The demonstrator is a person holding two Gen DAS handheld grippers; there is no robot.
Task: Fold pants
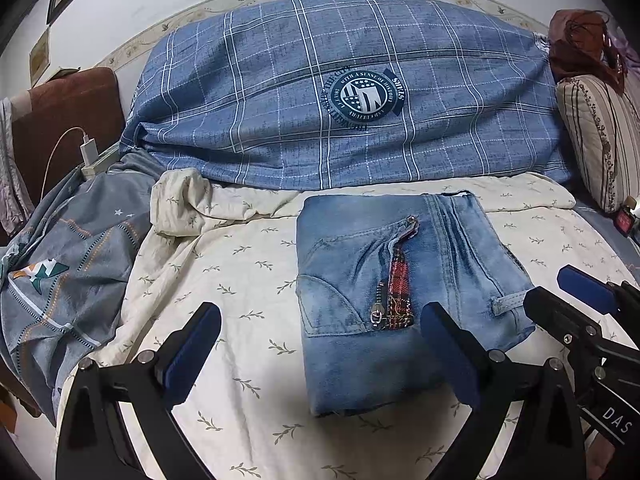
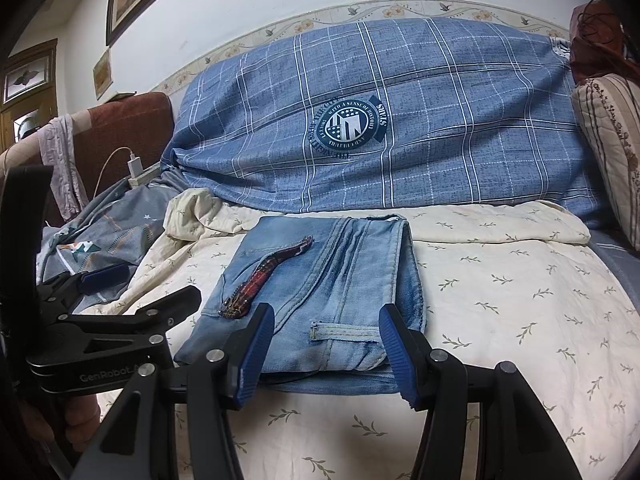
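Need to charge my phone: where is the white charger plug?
In the left wrist view, the white charger plug sits far left in a white power strip, between the brown headboard and blue plaid quilt.

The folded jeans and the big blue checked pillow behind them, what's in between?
Only bedding: a strip of the cream leaf-print sheet runs between the folded jeans and the blue checked pillow. Both wrist views show it.

I see the jeans (image 1: 400, 296) folded into a compact, roughly rectangular bundle, lying flat on the cream leaf-print bedspread (image 1: 224, 280) just in front of the blue plaid pillow (image 1: 340, 92). They are light, faded blue denim, with an open zipper edged in red plaid lining running diagonally across the top layer. A belt loop and a curved pocket seam show near the front edge.
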